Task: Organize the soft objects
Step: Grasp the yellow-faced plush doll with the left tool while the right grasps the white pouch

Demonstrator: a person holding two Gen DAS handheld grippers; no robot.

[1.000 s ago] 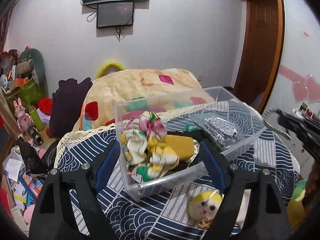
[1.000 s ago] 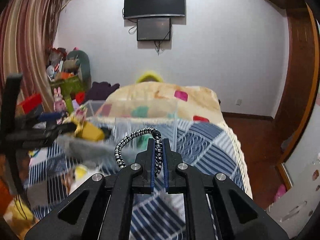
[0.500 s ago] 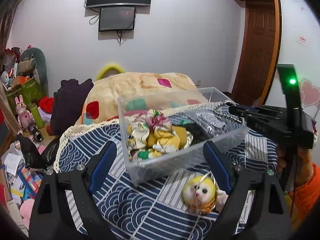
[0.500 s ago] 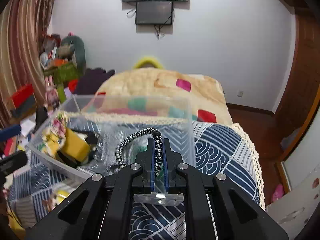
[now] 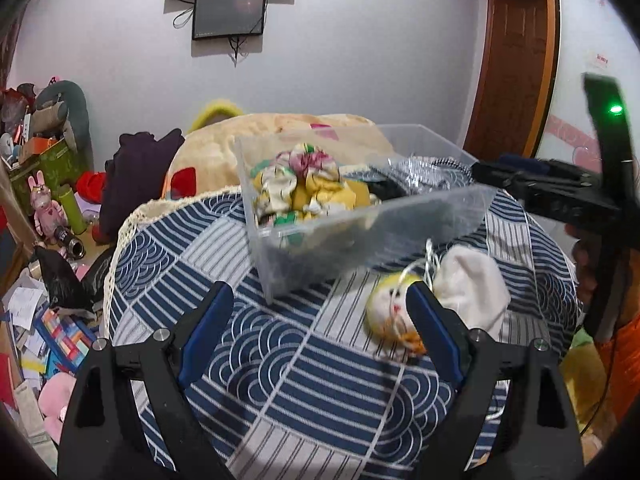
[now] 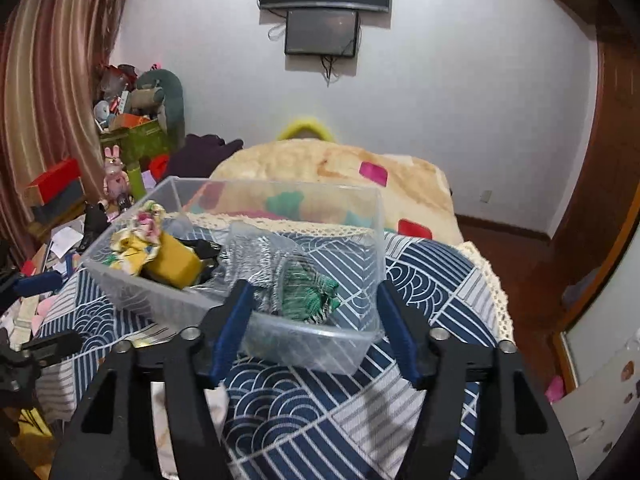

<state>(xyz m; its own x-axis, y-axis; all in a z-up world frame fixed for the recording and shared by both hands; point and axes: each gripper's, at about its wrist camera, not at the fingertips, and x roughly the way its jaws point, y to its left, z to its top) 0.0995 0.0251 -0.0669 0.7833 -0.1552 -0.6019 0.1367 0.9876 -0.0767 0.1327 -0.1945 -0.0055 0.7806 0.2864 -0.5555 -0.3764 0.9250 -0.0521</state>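
- Step in hand, as a judgement: loose soft items are being gathered into the clear plastic bin (image 5: 360,216) that stands on the blue wave-pattern cloth (image 5: 280,360).
- Your left gripper (image 5: 320,320) has its jaws spread wide and carries nothing. It hangs over the cloth, just near of the bin.
- Your right gripper (image 6: 314,320) also stands wide apart and empty, its fingers straddling the near wall of the bin.
- Bin contents: a floral fabric scrunchie (image 5: 304,184) and a yellow fabric piece (image 6: 172,266) at the left end; a silvery crinkled item (image 6: 260,256) and a green-and-white scrunchie (image 6: 308,296) toward the right. The green one lies just far of the right gripper's fingers.
- Two soft items are not yet binned: a small yellow-and-white plush face toy (image 5: 390,308) and a white plush piece (image 5: 472,292) just right of it, both on the cloth near of the bin. A thin cord appears to run between them; whether they are joined cannot be told.
- Next move, as a judgement: shift the left gripper right, centre the plush face toy between the fingers, and close gently.
- No brand, label or legible writing is visible. The wall-mounted screens (image 6: 324,8) are dark.
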